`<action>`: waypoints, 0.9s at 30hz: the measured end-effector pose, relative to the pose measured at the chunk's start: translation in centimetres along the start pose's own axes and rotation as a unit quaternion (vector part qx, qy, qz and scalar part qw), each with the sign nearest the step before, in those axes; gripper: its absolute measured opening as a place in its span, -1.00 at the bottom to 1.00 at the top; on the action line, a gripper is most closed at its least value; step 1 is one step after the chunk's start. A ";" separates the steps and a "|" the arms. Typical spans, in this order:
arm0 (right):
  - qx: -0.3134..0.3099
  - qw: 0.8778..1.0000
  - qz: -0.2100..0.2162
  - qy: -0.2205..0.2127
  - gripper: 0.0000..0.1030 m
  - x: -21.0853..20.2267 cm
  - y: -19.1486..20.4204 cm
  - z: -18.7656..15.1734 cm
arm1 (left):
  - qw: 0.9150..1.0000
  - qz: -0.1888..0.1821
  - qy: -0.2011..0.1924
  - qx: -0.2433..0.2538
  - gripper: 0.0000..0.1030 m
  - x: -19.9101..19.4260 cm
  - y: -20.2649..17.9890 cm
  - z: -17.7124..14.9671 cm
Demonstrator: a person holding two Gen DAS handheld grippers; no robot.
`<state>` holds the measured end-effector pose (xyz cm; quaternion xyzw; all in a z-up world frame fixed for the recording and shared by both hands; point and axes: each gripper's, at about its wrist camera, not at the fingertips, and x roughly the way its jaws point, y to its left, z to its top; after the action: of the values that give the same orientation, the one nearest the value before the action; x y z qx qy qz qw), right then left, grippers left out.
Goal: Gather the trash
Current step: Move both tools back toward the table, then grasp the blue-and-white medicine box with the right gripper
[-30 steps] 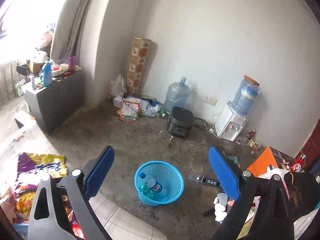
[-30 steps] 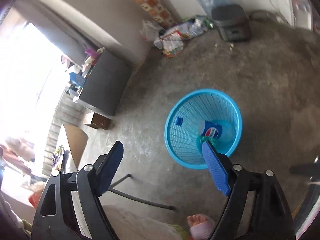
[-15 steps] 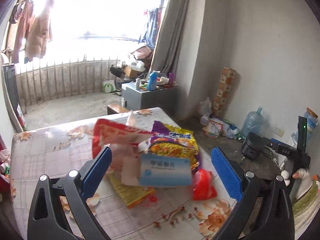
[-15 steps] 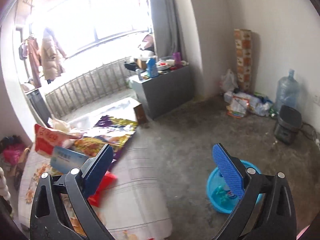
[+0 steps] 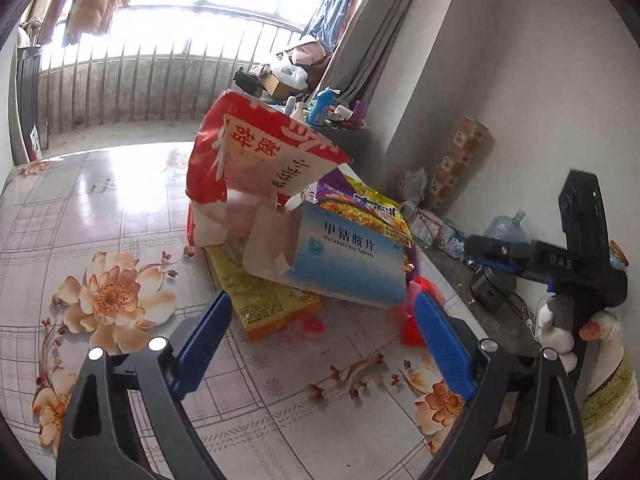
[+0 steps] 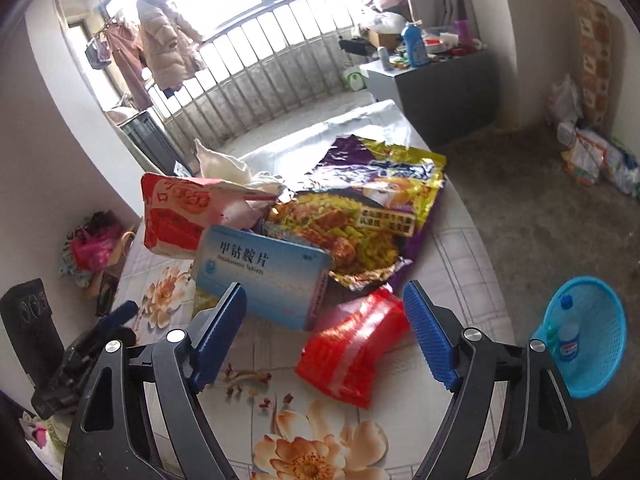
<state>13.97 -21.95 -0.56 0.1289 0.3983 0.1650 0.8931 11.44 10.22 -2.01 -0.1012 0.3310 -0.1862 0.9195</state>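
A pile of trash lies on the flowered table (image 5: pixel 100 220): a pale blue tablet box (image 5: pixel 348 264) (image 6: pixel 264 276), a red and white bag (image 5: pixel 256 160) (image 6: pixel 176 216), a purple and yellow noodle bag (image 6: pixel 372 208) (image 5: pixel 372 208), a yellow wrapper (image 5: pixel 264 300) and a small red wrapper (image 6: pixel 356 348) (image 5: pixel 416 320). My left gripper (image 5: pixel 320 344) is open and empty just in front of the blue box. My right gripper (image 6: pixel 324 332) is open and empty, its jaws either side of the red wrapper. A blue basket (image 6: pixel 588 336) holding plastic bottles stands on the floor to the right.
The other gripper's black body (image 5: pixel 580 252) shows at the right of the left wrist view. A grey cabinet (image 6: pixel 432 88) with bottles stands by the window. Bags and water jugs (image 5: pixel 504 228) lie along the far wall. The table edge runs beside the concrete floor (image 6: pixel 560 208).
Both grippers have swung from the floor basket to the table and come closer to the trash pile. Both stay open and empty.
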 end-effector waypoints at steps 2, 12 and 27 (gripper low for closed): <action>-0.004 1.000 0.024 0.012 0.25 2.1 0.6 2.0 | 1.000 -0.009 0.006 -0.006 0.52 1.0 0.0 0.1; 0.055 0.984 0.081 0.151 -0.55 11.5 0.4 4.1 | 0.995 -0.002 0.099 -0.022 -0.50 5.0 0.7 -1.2; 0.048 0.962 0.151 0.221 -0.50 9.9 5.4 -1.9 | 0.987 -0.006 0.146 -0.068 -0.62 2.3 3.8 -4.0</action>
<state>17.74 -12.84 -6.48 0.1909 0.5693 0.3031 0.7399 11.48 12.47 -7.53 -0.1373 0.4725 -0.1817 0.8514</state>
